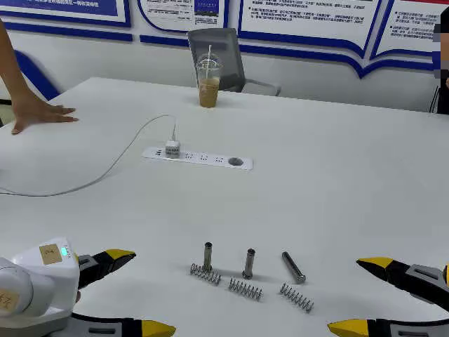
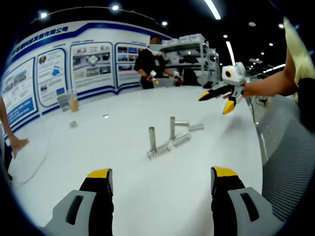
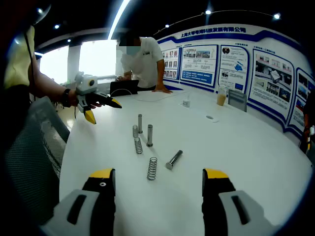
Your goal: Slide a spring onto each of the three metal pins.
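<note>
Partly cropped, left gripper (image 1: 151,290) and right gripper (image 1: 346,295) gape.

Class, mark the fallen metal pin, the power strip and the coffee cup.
Fallen grey metal pin (image 1: 293,267), head view, mid-shaft.
Long white power strip (image 1: 210,159), head view, top face.
Clear plastic coffee cup (image 1: 208,90), head view, side wall.

Near your edge of the table (image 1: 337,196), the left pin (image 1: 208,255) and middle pin (image 1: 249,262) stand upright; the right pin (image 1: 293,267) lies flat. The left spring (image 1: 205,274), middle spring (image 1: 245,288) and right spring (image 1: 296,297) lie loose just before them.
</note>
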A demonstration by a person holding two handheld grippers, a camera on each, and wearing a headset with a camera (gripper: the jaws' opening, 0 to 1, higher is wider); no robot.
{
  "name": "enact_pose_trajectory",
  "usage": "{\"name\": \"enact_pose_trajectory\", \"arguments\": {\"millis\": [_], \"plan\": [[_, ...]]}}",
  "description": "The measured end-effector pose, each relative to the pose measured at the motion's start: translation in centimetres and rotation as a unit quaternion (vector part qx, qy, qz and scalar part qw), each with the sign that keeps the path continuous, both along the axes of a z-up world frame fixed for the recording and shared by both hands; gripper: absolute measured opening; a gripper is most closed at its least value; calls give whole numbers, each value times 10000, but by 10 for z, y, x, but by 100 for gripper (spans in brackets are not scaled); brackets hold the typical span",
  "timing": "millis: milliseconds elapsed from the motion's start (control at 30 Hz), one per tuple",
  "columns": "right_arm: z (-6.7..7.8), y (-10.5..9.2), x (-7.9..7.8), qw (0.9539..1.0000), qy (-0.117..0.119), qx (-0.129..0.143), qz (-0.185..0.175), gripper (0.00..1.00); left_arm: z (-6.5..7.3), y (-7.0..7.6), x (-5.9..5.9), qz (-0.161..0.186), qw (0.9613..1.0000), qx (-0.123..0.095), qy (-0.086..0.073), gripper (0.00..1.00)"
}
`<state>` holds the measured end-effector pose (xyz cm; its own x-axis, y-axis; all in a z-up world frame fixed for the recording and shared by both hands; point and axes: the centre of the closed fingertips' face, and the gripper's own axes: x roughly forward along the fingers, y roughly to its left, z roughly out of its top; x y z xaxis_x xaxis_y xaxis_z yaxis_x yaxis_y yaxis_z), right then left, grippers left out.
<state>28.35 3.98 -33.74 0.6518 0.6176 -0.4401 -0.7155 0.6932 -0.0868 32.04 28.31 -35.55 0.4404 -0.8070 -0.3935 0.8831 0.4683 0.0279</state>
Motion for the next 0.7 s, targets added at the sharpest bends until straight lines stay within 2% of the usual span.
{"name": "enact_pose_trajectory", "arguments": {"millis": [333, 700], "plan": [[2, 2, 6, 10000, 30, -6, -51, 71, 1, 1, 0, 17, 10000, -8, -6, 83], [7, 6, 22, 9998, 77, -76, -141, 65, 4, -1, -1, 3, 10000, -31, -25, 83]]}}
